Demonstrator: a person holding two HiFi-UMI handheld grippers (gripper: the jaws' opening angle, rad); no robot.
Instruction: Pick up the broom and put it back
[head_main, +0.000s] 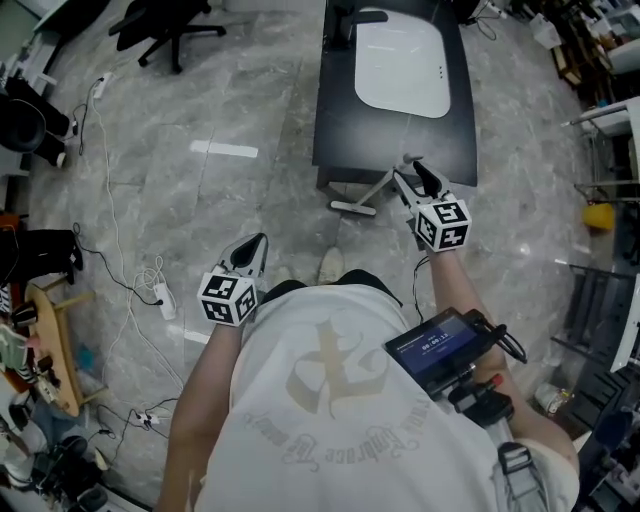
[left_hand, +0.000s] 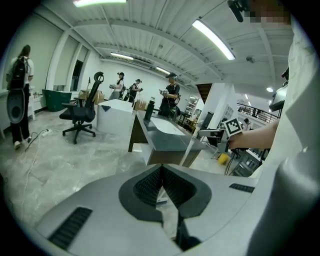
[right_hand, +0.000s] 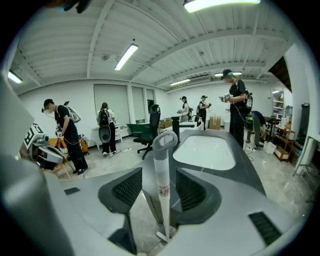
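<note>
The broom leans against the front of a dark table (head_main: 340, 120); its white handle (head_main: 385, 185) slopes down to the flat head (head_main: 352, 208) on the marble floor. My right gripper (head_main: 415, 172) is at the handle's top end. In the right gripper view the handle (right_hand: 162, 185), with a grey loop on top, stands between the open jaws of the right gripper (right_hand: 160, 172), and neither pad presses it. My left gripper (head_main: 255, 245) hangs lower left near my body, apart from the broom, and its jaws (left_hand: 161, 169) meet at the tips with nothing in them. In the left gripper view the handle (left_hand: 191, 148) leans on the table.
A white oval panel (head_main: 400, 65) lies on the table. An office chair (head_main: 165, 25) stands far left. Cables and a power strip (head_main: 160, 295) trail over the floor at left, beside a wooden stool (head_main: 60, 350). Racks and a yellow object (head_main: 598, 215) line the right. Several people stand beyond.
</note>
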